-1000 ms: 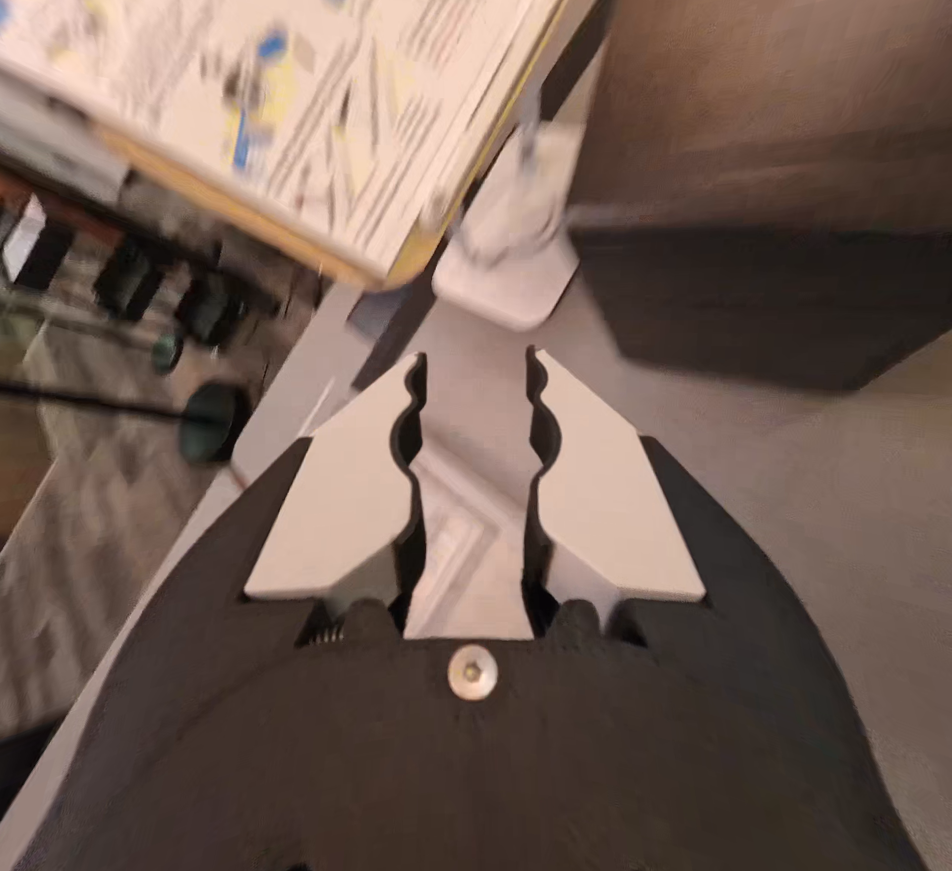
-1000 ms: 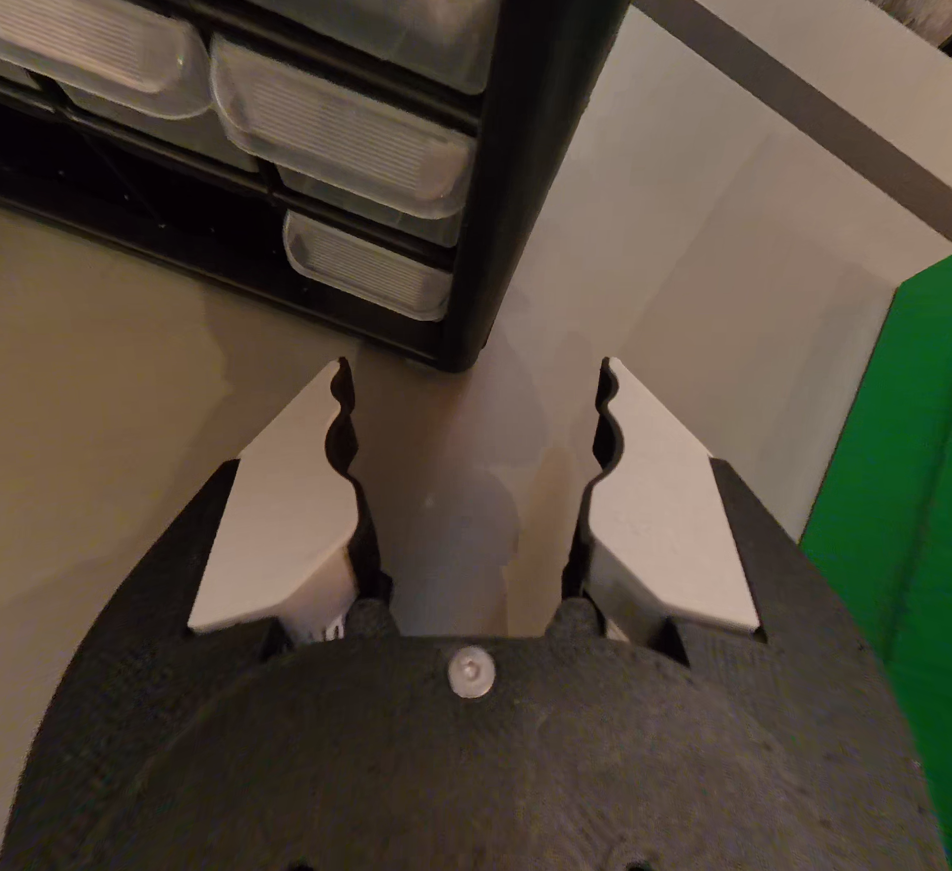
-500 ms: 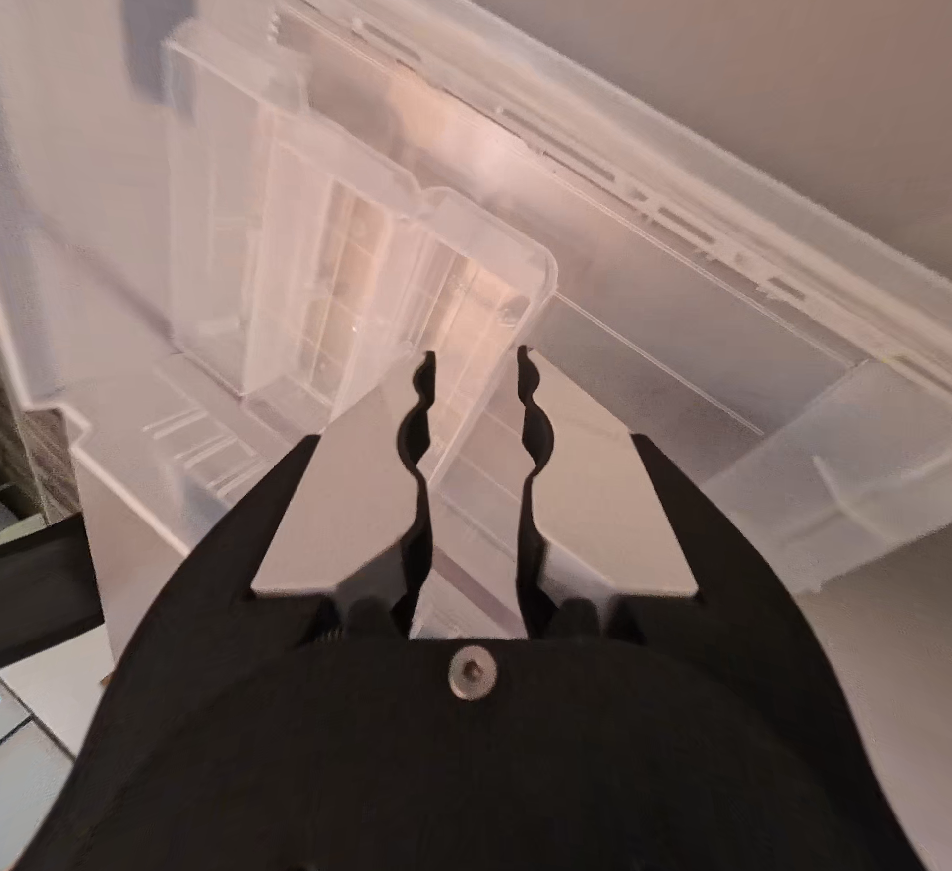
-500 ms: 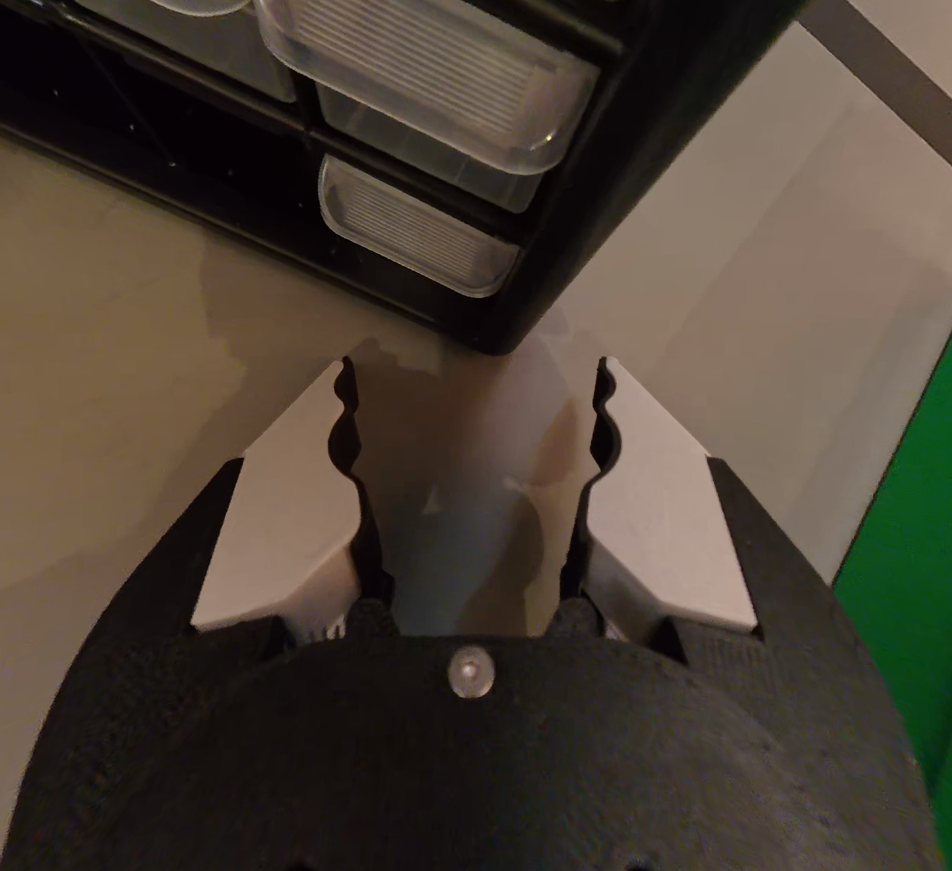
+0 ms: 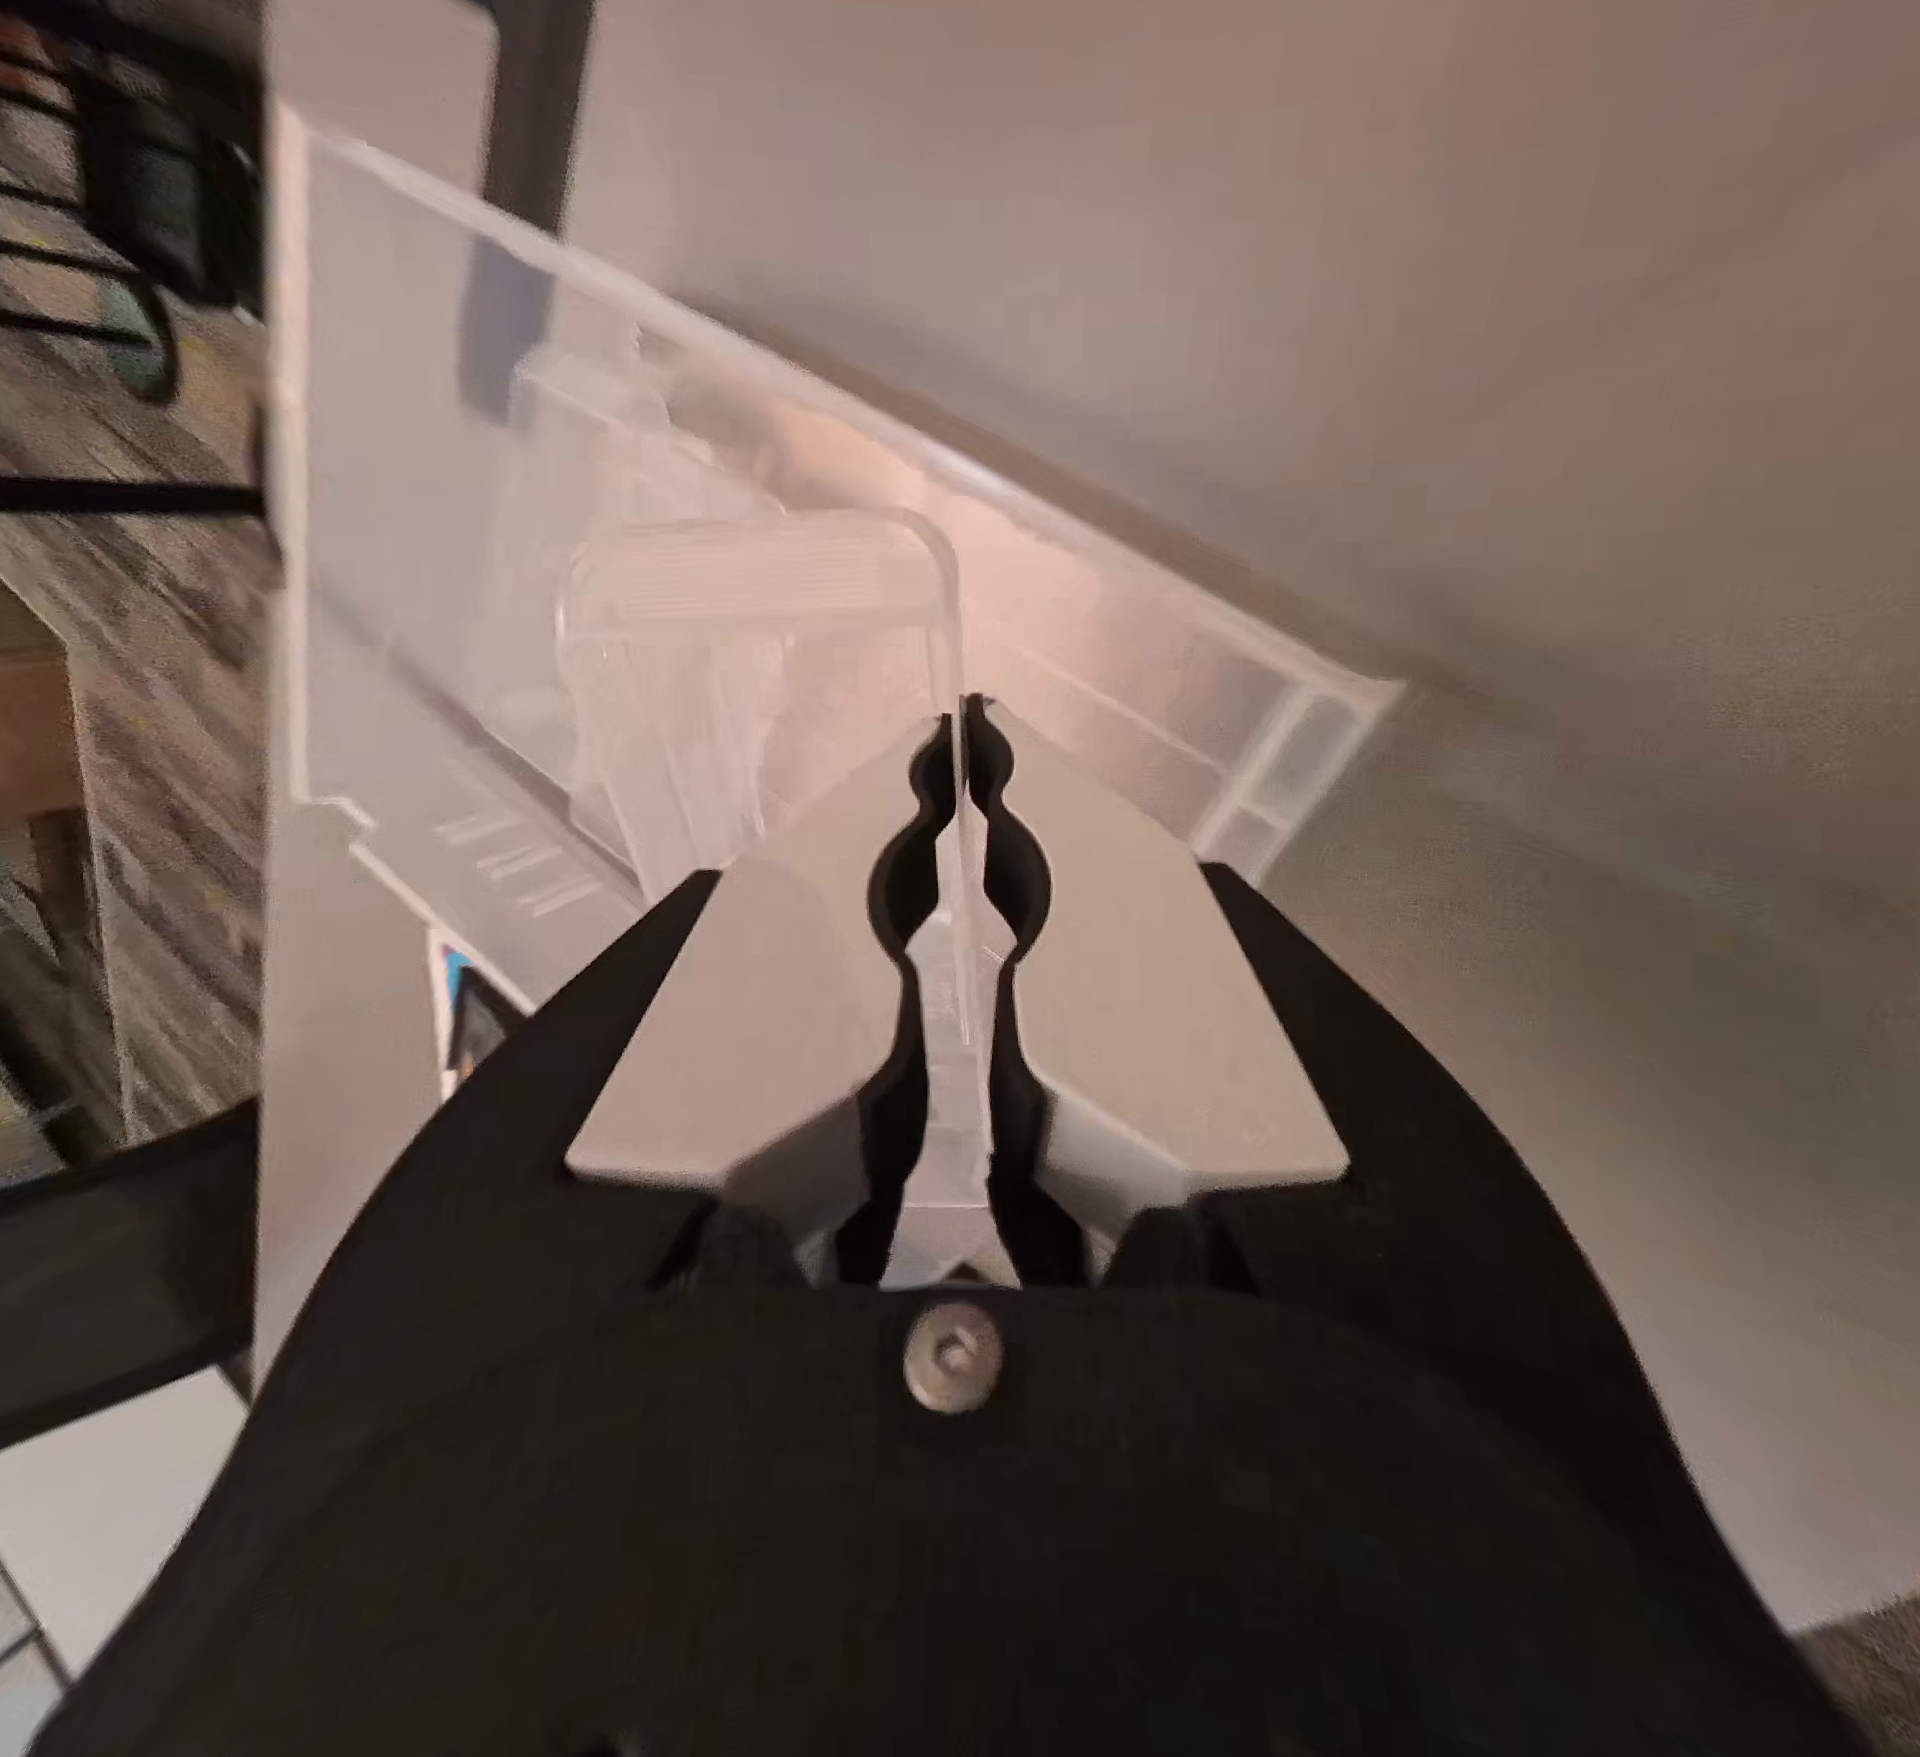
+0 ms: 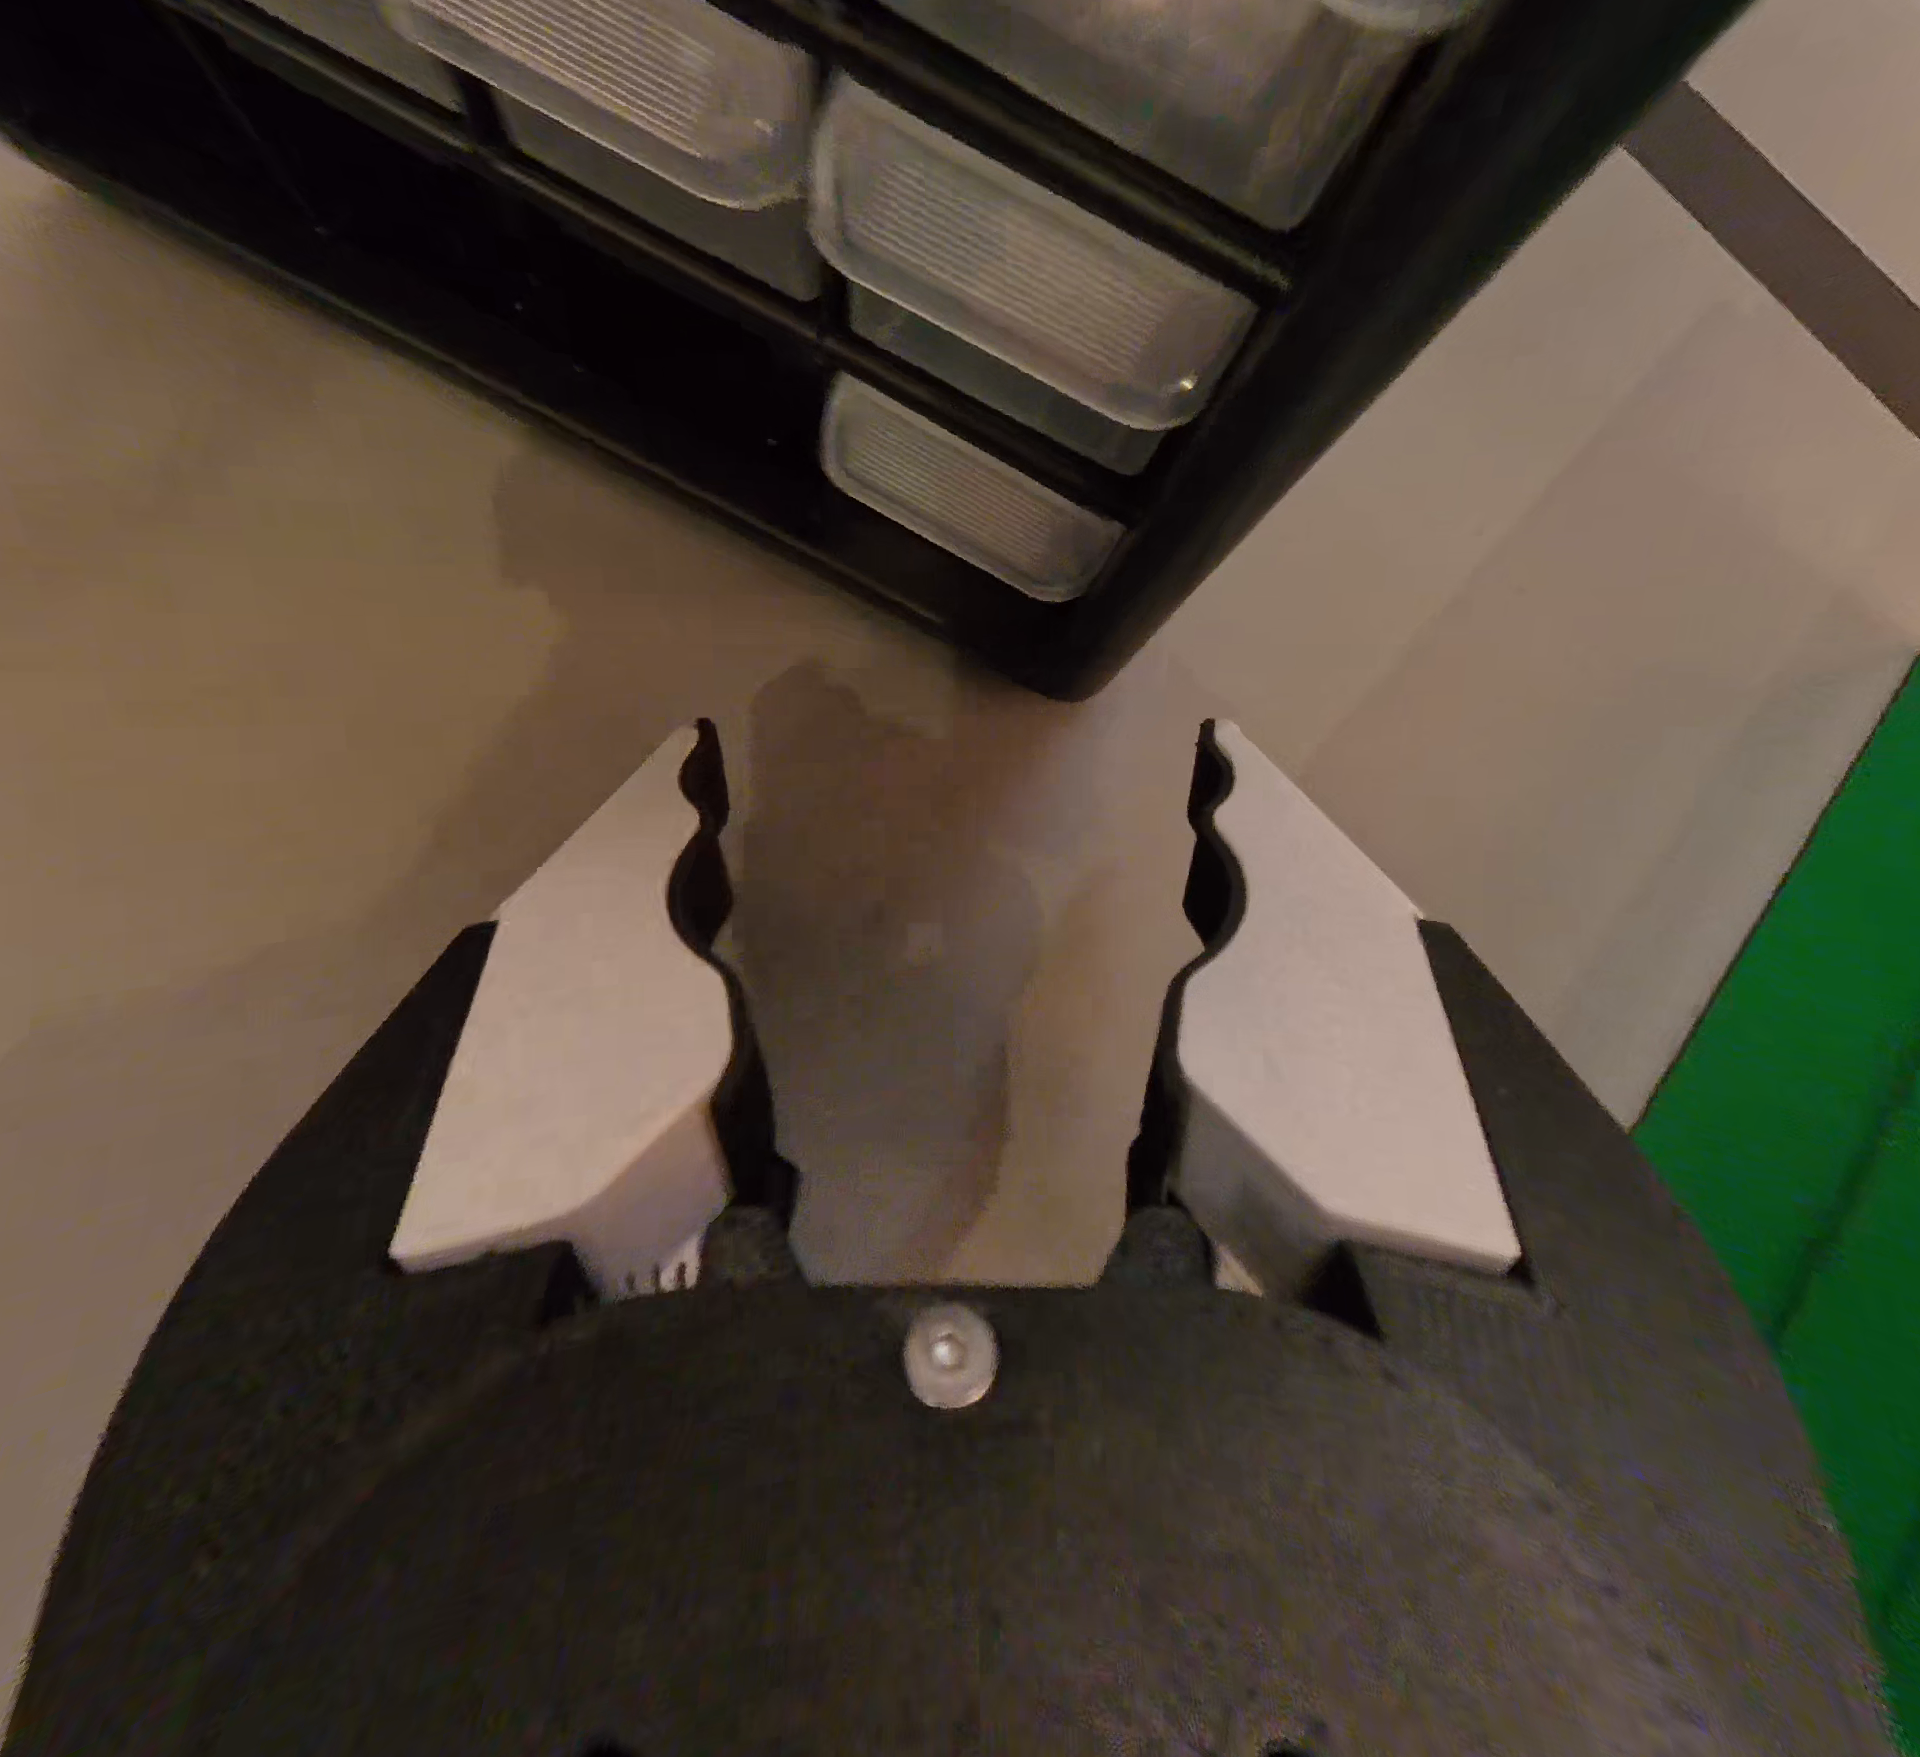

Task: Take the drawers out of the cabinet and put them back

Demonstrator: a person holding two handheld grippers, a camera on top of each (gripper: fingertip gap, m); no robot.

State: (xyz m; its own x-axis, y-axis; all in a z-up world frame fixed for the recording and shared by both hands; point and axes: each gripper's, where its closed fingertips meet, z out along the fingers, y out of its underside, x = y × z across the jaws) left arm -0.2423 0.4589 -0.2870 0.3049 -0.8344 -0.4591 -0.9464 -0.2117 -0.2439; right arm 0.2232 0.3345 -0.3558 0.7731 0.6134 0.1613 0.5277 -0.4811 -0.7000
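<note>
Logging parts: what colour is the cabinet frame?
Black, holding clear drawers; the cabinet shows best in the right wrist view.

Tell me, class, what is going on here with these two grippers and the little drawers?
The left gripper is shut on the thin wall of a clear plastic drawer that is out of the cabinet, over a pale tabletop. The right gripper is open and empty, near the corner of the black cabinet, whose other clear drawers sit in their slots.

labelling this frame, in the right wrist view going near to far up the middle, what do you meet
right gripper with jaws open → bare grey table → black cabinet bottom corner → lowest clear drawer → next drawer up
</note>
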